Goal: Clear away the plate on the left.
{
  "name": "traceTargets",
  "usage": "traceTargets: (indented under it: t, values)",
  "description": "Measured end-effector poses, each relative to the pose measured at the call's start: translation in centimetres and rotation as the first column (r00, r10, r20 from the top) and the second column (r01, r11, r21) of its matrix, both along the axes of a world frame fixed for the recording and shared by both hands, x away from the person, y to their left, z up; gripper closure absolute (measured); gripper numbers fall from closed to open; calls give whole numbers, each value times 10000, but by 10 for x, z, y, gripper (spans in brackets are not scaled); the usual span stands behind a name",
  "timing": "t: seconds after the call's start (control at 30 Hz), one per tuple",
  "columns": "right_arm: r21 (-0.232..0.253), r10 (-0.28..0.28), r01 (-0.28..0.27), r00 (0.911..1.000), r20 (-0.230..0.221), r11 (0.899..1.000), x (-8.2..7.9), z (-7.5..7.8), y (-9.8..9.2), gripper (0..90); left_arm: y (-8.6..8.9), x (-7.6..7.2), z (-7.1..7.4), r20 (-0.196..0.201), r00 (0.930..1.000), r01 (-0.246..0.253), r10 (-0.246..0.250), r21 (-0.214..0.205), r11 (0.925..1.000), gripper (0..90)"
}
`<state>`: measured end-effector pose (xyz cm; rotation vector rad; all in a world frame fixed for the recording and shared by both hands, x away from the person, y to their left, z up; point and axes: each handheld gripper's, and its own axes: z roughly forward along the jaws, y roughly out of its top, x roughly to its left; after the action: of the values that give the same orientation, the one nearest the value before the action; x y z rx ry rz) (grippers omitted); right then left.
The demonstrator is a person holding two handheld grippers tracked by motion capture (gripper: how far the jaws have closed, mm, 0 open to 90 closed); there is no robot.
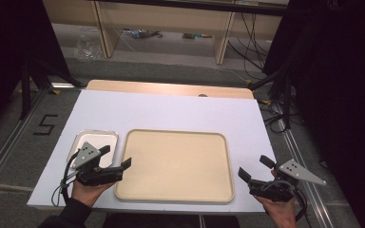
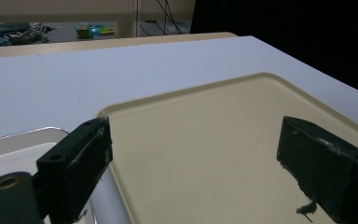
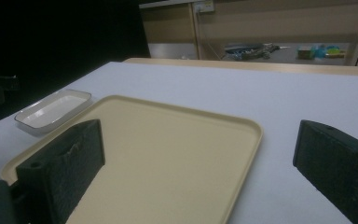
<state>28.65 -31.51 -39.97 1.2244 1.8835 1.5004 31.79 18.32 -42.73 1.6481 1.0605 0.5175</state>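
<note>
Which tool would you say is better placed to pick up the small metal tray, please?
Probably the left tool: open, it hovers over the metal tray, while the right tool sits beyond the beige tray.

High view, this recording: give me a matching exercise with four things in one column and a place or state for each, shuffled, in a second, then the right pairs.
Things:
1. beige tray
2. metal dish
3. left gripper
4. right gripper

Places or states:
A. jaws open, over the table's right edge, beside the tray
B. small, at the tray's left side
C. nothing on it, in the middle of the white table
D. jaws open, holding nothing, over the dish and the tray's left rim

Pairs: 1-C, 2-B, 3-D, 4-A
</note>
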Motion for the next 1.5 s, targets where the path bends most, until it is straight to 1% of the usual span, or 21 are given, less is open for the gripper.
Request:
traceTargets:
  t: [0.1,0.17,0.2,0.23,0.27,0.3,0.4,0.43,0.47,0.63,0.7,0.73,0.97,1.03,1.07,1.13,1.17,1.37,1.4,1.47,1.5]
  values:
    - [-18,63,-63,10000,70,10000,0,0,-1,27,0,0,0,-25,10000,2,-2,30,10000,100]
    - [-30,42,-42,10000,-29,10000,0,0,0,27,0,0,0,-37,10000,38,-38,44,10000,101]
    - [-86,45,-44,9999,90,10000,0,0,0,27,-1,0,0,-5,10000,83,-83,83,9999,101]
    - [261,136,-132,9998,-153,9996,-1,0,1,27,-1,0,0,-14,10000,87,-87,83,9999,100]
    - [255,121,-118,9998,-144,9996,-1,0,1,27,-1,0,0,-27,10000,83,-83,69,9999,101]
    - [-14,64,-64,10000,27,10000,0,0,0,27,-1,0,0,-37,10000,60,-60,58,10000,101]
    - [-25,66,-66,10000,23,10000,0,0,-1,27,0,0,0,-58,10000,31,-31,-9,10000,100]
    - [276,118,-114,9998,-133,9996,-1,0,1,27,0,0,0,-55,10000,13,-13,-13,10000,100]
    - [21,28,-28,10000,30,10000,0,0,0,26,1,0,1,-39,10000,12,-12,28,10000,101]
    - [28,41,-41,10000,5,10000,0,0,0,27,4,1,2,-40,10000,-74,74,17,10000,100]
    - [42,-36,36,9999,-101,10000,0,0,1,27,7,3,2,-115,9997,-212,211,-33,9998,100]
    - [5,92,-92,10000,30,10000,0,0,0,27,9,3,2,-134,9996,-235,234,-39,9997,100]
    - [38,15,-16,10000,22,10000,0,0,0,27,14,8,0,-313,9987,-394,396,81,9992,100]
    - [-105,37,-37,10000,67,9999,0,0,-1,27,16,10,-1,-405,9981,-468,473,124,9988,101]
    - [-3,77,-77,10000,-24,10000,-1,0,-1,27,17,10,-1,-448,9976,-518,525,176,9985,105]
    - [164,108,-109,9999,60,9998,-1,0,0,27,18,11,-1,-472,9972,-571,577,147,9983,109]
    - [-12,65,-65,10000,29,10000,-1,0,-1,27,21,13,-2,-491,9965,-671,677,150,9976,108]
    - [3,-24,24,9999,164,10000,-1,0,-1,27,30,18,-3,-653,9923,-1045,1056,193,9943,109]
    - [17,86,-86,9999,82,10000,-1,0,-1,27,34,20,-3,-764,9880,-1326,1345,293,9907,111]
    - [51,24,-25,9998,183,10000,0,0,0,27,40,22,-5,-916,9827,-1584,1607,326,9868,117]
    - [31,79,-79,10000,5,10000,-1,0,-1,27,43,23,-6,-979,9803,-1695,1718,313,9850,117]
